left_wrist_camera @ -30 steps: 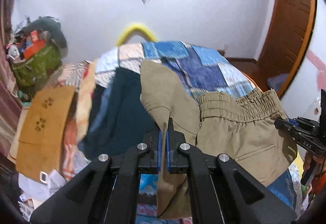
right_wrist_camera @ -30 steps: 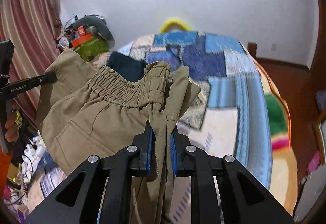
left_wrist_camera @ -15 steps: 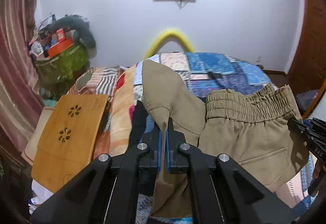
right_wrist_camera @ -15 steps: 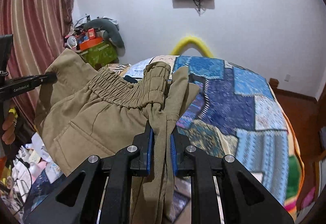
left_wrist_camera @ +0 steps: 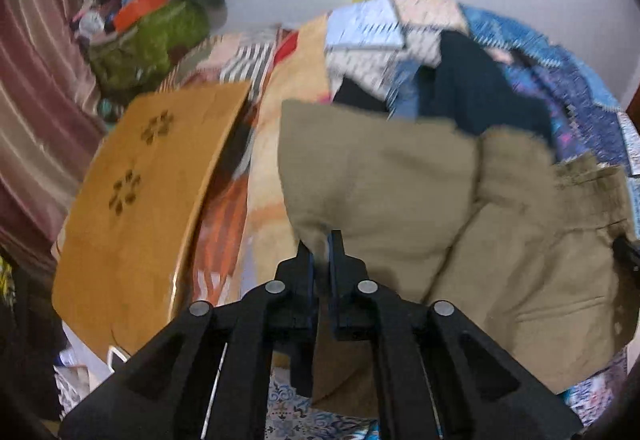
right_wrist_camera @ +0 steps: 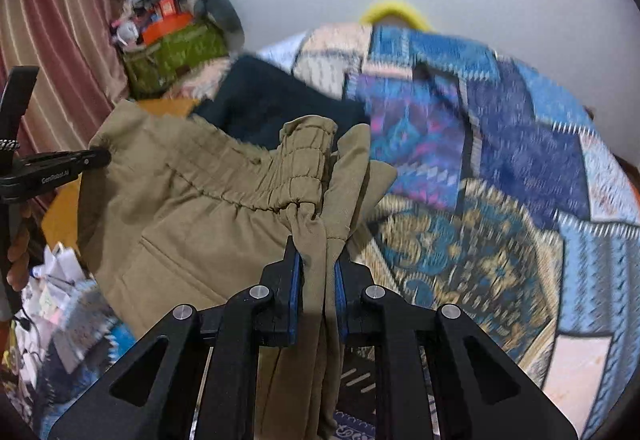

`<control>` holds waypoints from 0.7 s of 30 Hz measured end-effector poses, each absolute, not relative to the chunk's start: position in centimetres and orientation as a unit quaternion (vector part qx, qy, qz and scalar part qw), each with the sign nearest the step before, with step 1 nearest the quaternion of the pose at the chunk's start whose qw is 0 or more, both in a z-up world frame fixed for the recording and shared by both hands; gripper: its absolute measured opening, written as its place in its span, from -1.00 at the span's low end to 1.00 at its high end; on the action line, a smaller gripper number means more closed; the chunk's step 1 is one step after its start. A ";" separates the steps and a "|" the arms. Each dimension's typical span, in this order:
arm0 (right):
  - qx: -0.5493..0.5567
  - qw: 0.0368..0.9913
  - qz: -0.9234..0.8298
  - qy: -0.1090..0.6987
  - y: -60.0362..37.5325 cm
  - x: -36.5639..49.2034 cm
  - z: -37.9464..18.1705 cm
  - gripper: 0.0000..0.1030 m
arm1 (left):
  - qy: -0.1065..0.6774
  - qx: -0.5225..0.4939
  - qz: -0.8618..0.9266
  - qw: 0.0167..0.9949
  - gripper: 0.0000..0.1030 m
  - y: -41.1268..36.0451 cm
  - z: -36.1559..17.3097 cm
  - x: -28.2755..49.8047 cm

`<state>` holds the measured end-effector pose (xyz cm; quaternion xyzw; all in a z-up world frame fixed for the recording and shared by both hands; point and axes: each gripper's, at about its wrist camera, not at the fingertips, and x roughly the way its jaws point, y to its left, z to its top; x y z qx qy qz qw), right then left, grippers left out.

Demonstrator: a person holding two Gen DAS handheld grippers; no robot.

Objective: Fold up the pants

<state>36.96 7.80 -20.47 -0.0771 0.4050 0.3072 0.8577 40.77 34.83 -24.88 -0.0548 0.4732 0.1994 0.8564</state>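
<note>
The khaki pants (left_wrist_camera: 400,191) hang in the air between both grippers, above the patchwork bed. My left gripper (left_wrist_camera: 323,240) is shut on one corner of the pants' cloth. My right gripper (right_wrist_camera: 318,260) is shut on the bunched elastic waistband end (right_wrist_camera: 308,175) of the pants (right_wrist_camera: 192,215). The left gripper (right_wrist_camera: 60,167) also shows at the left of the right wrist view, pinching the far corner. The right gripper's tip (left_wrist_camera: 628,256) shows at the right edge of the left wrist view. The pants' legs hang down out of sight.
A patchwork quilt (right_wrist_camera: 500,167) covers the bed. Dark clothes (left_wrist_camera: 472,91) lie on it behind the pants. A wooden board (left_wrist_camera: 136,207) leans at the left. A green bag with clutter (left_wrist_camera: 148,35) and a striped curtain (left_wrist_camera: 28,99) stand at the left.
Both grippers have tilted downward and moved toward the bed with the pants; the wall screen has left the left wrist view. Both grips remain shut on the cloth.
</note>
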 end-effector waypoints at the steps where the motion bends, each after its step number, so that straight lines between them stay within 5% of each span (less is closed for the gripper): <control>1: -0.077 0.858 0.306 0.405 7.6 36.8 -20.6 -0.74 | 0.485 -0.062 0.196 0.850 -0.79 35.2 -25.6 40.7; 11: -0.084 0.851 0.307 0.416 5.2 34.5 -19.1 -0.55 | 0.486 -0.036 0.191 0.852 -0.65 33.6 -24.7 36.1; 21: -0.039 0.881 0.334 0.332 1.4 28.9 -10.2 -0.55 | 0.398 -0.027 0.156 0.904 -0.63 27.9 -13.2 28.3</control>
